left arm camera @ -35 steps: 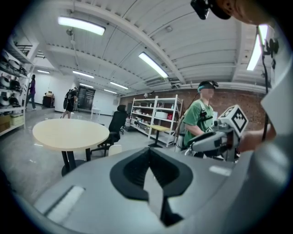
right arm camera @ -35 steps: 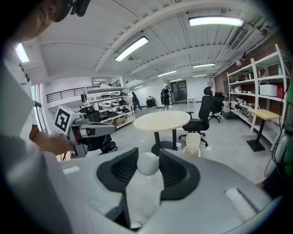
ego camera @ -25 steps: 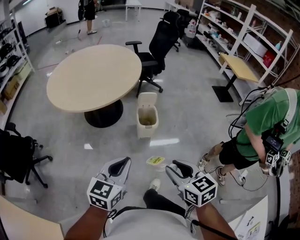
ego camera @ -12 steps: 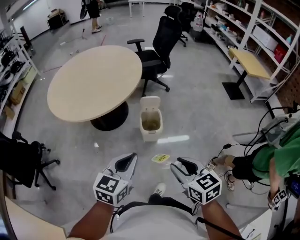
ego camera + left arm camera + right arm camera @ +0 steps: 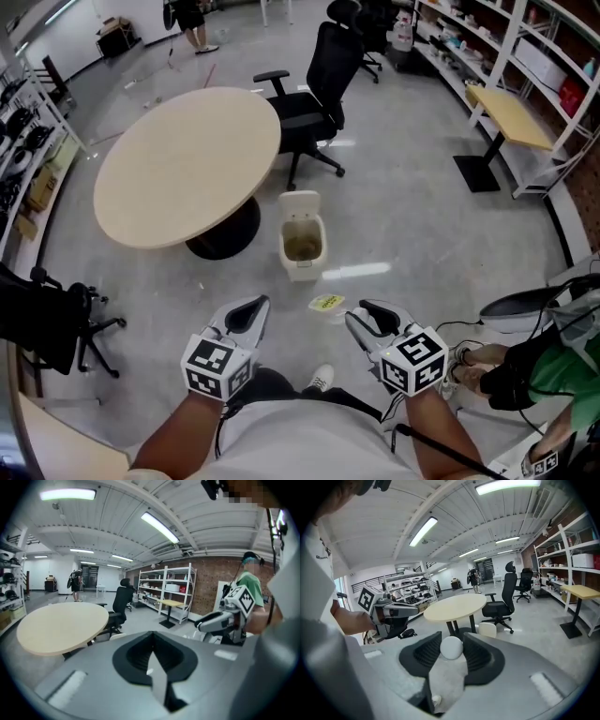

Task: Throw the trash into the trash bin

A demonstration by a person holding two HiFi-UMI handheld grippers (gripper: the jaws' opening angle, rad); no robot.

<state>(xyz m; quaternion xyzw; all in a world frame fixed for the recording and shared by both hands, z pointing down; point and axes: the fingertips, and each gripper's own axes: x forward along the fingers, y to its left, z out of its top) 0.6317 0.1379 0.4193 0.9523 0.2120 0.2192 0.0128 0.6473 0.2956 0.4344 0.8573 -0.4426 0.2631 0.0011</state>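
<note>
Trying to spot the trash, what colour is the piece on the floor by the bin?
Yellow; the trash shows best in the head view.

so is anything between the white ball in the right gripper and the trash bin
Nothing visible blocks it. The right gripper holds the white ball, and only bare floor lies ahead to the trash bin, its lid up. A yellow scrap lies flat on that floor.

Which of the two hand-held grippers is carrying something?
The right hand-held gripper: a small white ball is clamped between its jaws. The left hand-held gripper has its jaws together, nothing between them.
</note>
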